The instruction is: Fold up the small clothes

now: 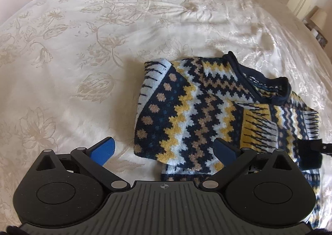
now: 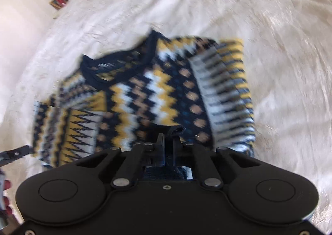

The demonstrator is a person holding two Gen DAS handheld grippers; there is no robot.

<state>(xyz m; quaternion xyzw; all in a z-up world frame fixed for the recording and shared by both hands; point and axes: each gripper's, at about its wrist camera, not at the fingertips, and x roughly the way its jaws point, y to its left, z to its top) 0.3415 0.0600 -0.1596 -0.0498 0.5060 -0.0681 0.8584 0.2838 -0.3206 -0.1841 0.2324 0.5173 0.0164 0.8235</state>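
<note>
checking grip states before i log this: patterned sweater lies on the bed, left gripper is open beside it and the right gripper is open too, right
Not quite. The right gripper is not open: the right wrist view shows its jaws shut on a dark edge of the sweater. The rest holds: the sweater lies on the bed, and the left wrist view shows the left gripper open at its near edge.

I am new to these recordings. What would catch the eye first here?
The patterned knit sweater, navy, yellow and white zigzags, lies partly folded on the cream floral bedspread. The right gripper is shut on a dark edge of it, while the left gripper is wide open over its near edge.
</note>
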